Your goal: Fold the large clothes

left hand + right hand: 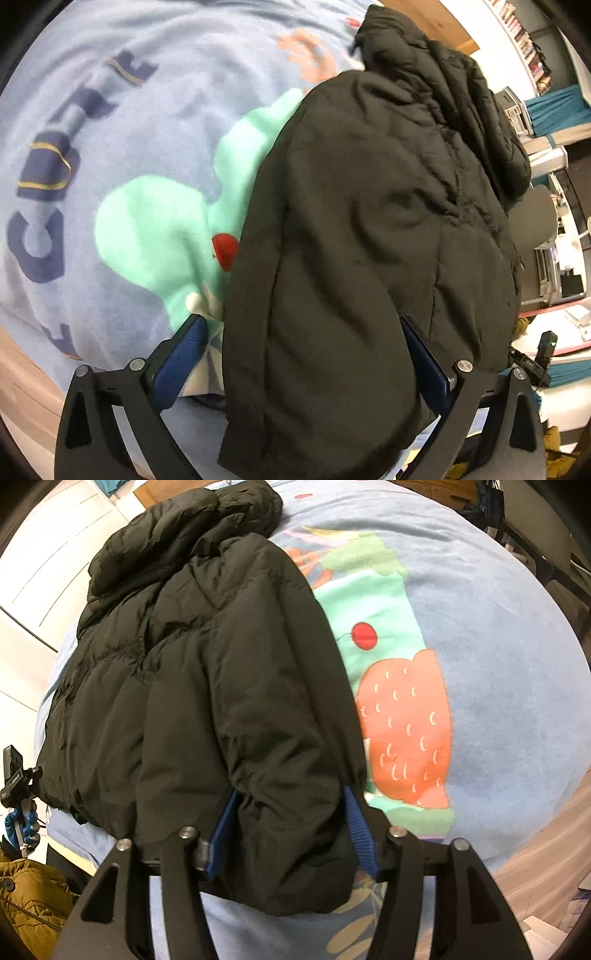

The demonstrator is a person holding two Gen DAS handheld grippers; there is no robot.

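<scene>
A black puffer jacket (pixel 369 221) lies on a light blue printed blanket (pixel 129 129). In the left wrist view its near sleeve hangs between my left gripper's (pixel 303 332) blue pads (pixel 184 354), which stand wide apart on either side of it. In the right wrist view the jacket (pixel 203 683) lies at the left, and its sleeve end sits between my right gripper's (pixel 291 812) blue pads (pixel 360 834), which press on the bunched cuff. The jacket's hood lies at the far end.
The blanket (pixel 498 664) carries green, red and orange prints and dark blue letters. A mustard coat (pixel 29 897) lies at the lower left of the right view. Shelves and furniture (pixel 546 147) stand beyond the bed. Wooden floor (pixel 546 849) shows at the right.
</scene>
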